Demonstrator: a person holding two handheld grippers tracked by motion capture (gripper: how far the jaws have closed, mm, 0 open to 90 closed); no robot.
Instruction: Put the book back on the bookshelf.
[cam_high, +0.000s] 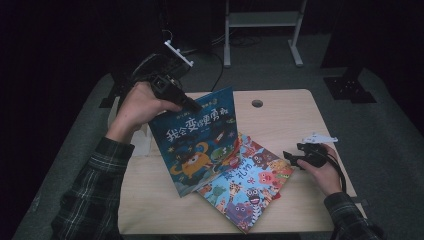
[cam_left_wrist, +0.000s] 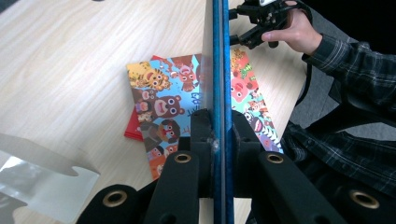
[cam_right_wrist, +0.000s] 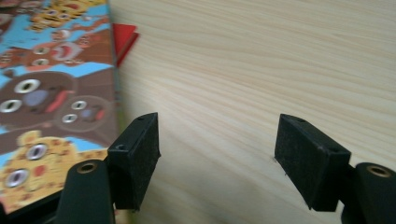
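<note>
High view showed the wooden table (cam_high: 280, 117) as the largest thing, its far right part bare around a small round hole (cam_high: 257, 103), and its left edge taken up by a pale cardboard box (cam_high: 142, 137). Three books could be counted, though the third was only a guess from a sliver. The dark blue book (cam_high: 197, 142) stood lifted and tilted above the tabletop, its lower corner near the front of the table. Under it the cartoon-animal book (cam_high: 250, 182) lay flat, angled, its lower corner close to the table's front edge. A red cover (cam_left_wrist: 133, 128) peeked out from beneath that one, possibly another thin book.

Left gripper (cam_high: 192, 106) held the dark blue book at its upper edge; in the left gripper view the jaws were pressed together on the book's spine, pinching it edge-on between both pads.

Right gripper (cam_high: 291, 158) rested low over the table just beside the right edge of the cartoon-animal book. Its jaws stood spread with nothing between them, bare wood showing in the gap, and the left pad (cam_right_wrist: 137, 156) sat just beside the book's edge without touching it. Open tabletop lay to its right.
</note>
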